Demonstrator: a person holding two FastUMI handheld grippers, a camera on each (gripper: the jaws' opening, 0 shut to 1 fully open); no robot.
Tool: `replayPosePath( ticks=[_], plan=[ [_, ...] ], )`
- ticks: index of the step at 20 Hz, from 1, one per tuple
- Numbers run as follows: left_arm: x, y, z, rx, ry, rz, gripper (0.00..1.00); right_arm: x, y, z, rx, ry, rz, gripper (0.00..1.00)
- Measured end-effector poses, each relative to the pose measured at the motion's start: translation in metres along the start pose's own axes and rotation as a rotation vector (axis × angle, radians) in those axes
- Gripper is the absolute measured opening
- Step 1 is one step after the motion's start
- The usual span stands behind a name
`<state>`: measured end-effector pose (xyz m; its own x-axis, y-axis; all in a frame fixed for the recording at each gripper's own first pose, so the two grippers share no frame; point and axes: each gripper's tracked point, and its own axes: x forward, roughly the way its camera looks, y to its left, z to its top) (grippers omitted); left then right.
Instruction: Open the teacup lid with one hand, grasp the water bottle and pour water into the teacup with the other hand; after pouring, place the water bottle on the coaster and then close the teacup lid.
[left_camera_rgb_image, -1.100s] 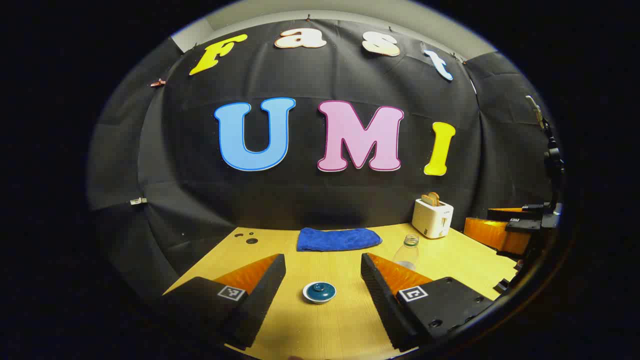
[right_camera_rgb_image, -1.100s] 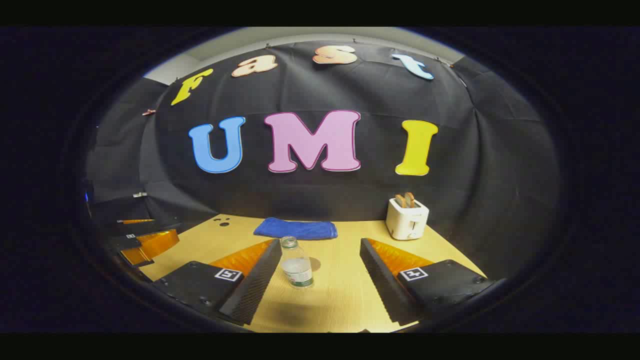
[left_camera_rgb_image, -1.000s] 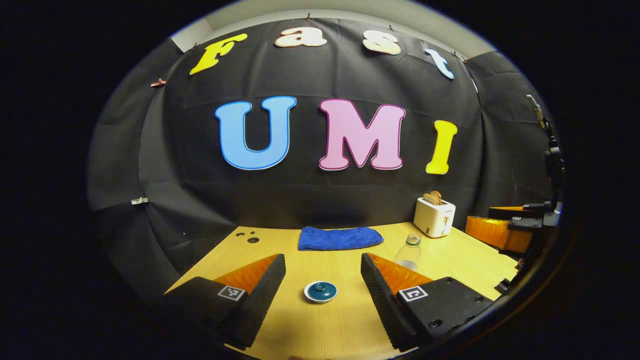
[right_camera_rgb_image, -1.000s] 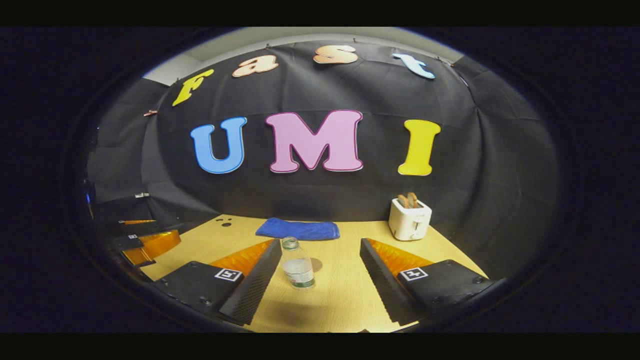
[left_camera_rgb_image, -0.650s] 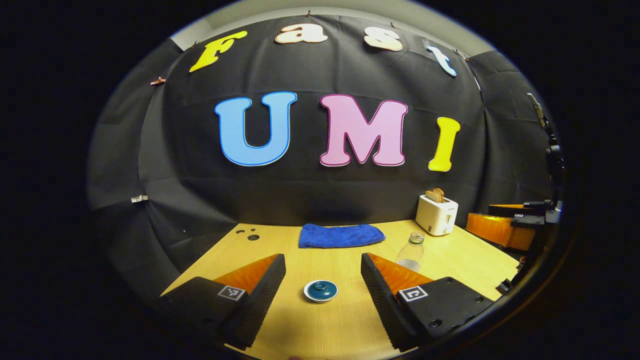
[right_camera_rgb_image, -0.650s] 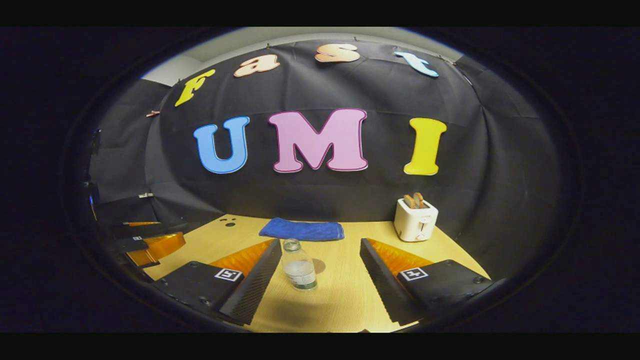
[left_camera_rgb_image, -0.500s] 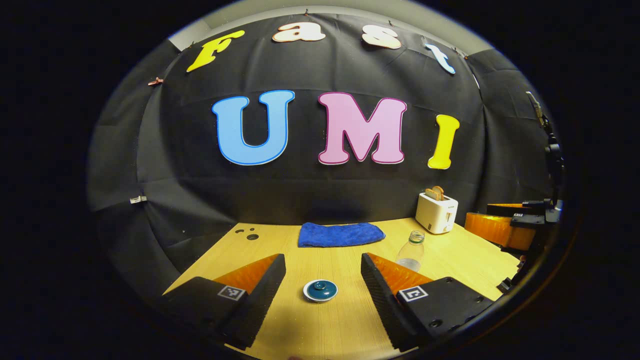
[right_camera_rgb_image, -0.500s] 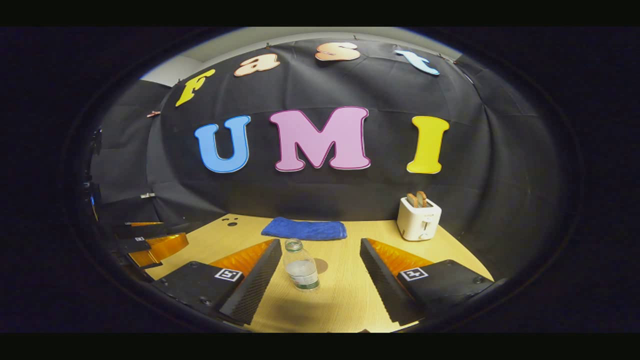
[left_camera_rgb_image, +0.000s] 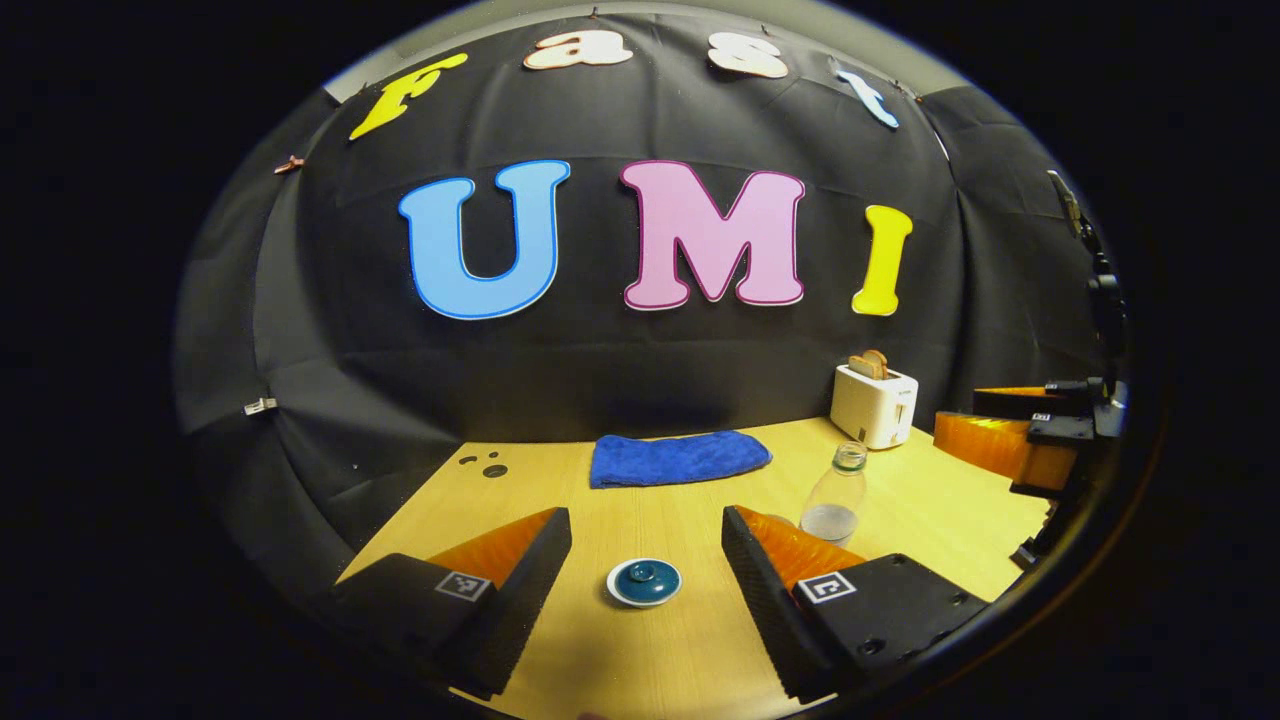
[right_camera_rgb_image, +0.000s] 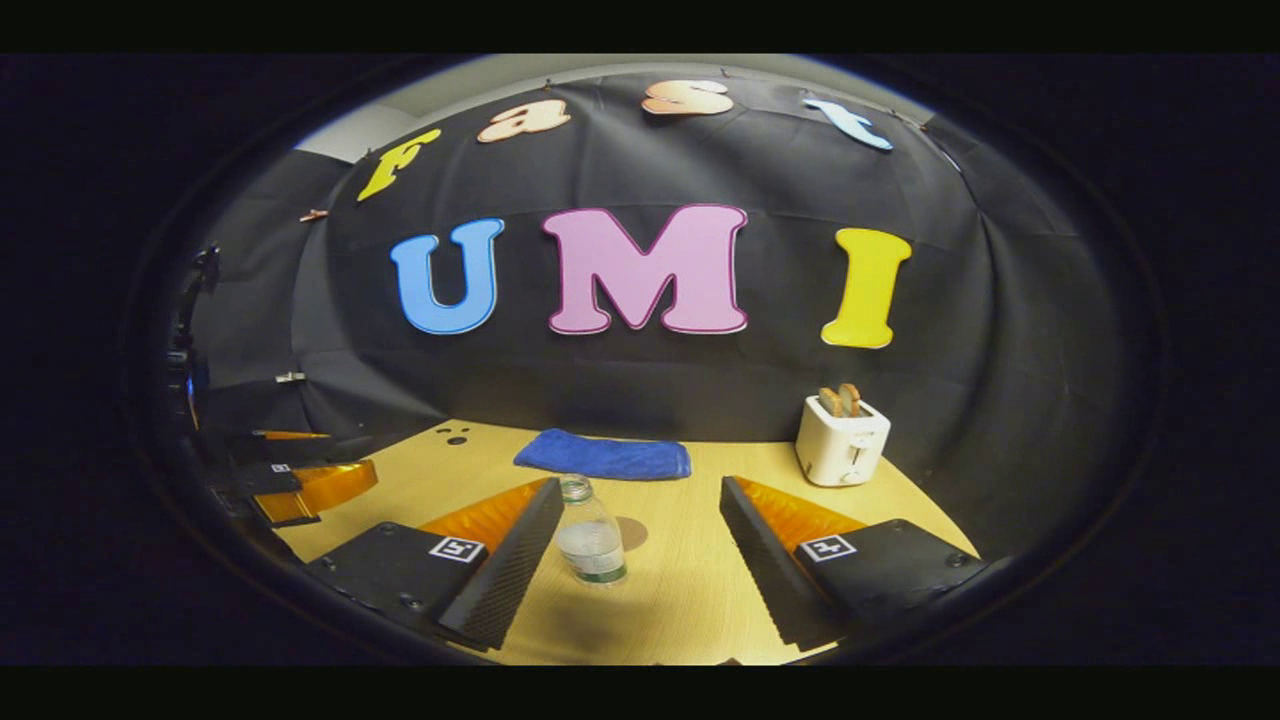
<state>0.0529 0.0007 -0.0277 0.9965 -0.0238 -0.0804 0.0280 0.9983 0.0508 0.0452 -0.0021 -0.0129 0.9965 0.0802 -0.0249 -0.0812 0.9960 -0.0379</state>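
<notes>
Shifted a little since a second ago: bottle (left_camera_rgb_image: 836, 490) now clear of the left gripper's (left_camera_rgb_image: 646, 545) right finger in the left gripper view, more of its body on show; wall letters lower in that view. Little changed in the right gripper view, bottle (right_camera_rgb_image: 590, 540) slightly closer to the left finger.

Left jaws spread wide, gripping nothing. Between them, farther along the desk (left_camera_rgb_image: 690, 640), teacup lid (left_camera_rgb_image: 643, 582) with a dark top, a knob and a pale rim, sitting level, apart from both fingers. Cup beneath it not made out.

Right gripper (right_camera_rgb_image: 640, 540) jaws also spread wide, gripping nothing. Bottle upright between them, uncapped, clear, partly filled, nearer the left finger; touching or just beside it, hard to tell. Small round brownish coaster (right_camera_rgb_image: 630, 531) on the desk (right_camera_rgb_image: 680, 600) right behind the bottle, partly hidden by it.

Farther out, blue cloth (left_camera_rgb_image: 678, 458) folded flat near the back edge of the desk, seen also in the right gripper view (right_camera_rgb_image: 602, 455). White toaster (left_camera_rgb_image: 874, 403) with toast in its slots at the back right, again in the right gripper view (right_camera_rgb_image: 842, 438). Small dark holes (left_camera_rgb_image: 485, 466) in the desk at the back left.

Right gripper at the right edge of the left gripper view (left_camera_rgb_image: 1010, 440); left gripper at the left edge of the right gripper view (right_camera_rgb_image: 300, 485).
</notes>
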Motion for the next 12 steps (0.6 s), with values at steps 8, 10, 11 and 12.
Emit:
replayPosePath(
  ticks=[8, 10, 11, 12],
  plan=[
    [0.065, 0.007, -0.066, 0.016, 0.128, -0.023, 0.96, 0.016, 0.019, -0.033, -0.02, 0.051, 0.059, 0.98],
    [0.078, 0.007, -0.086, 0.03, 0.153, -0.024, 0.96, 0.018, 0.02, -0.045, -0.032, 0.068, 0.067, 0.98],
    [0.084, 0.009, -0.095, 0.038, 0.164, -0.022, 0.96, 0.019, 0.02, -0.052, -0.036, 0.081, 0.074, 0.98],
    [0.091, 0.009, -0.104, 0.046, 0.173, -0.021, 0.96, 0.02, 0.021, -0.062, -0.037, 0.097, 0.08, 0.98]
  ],
)
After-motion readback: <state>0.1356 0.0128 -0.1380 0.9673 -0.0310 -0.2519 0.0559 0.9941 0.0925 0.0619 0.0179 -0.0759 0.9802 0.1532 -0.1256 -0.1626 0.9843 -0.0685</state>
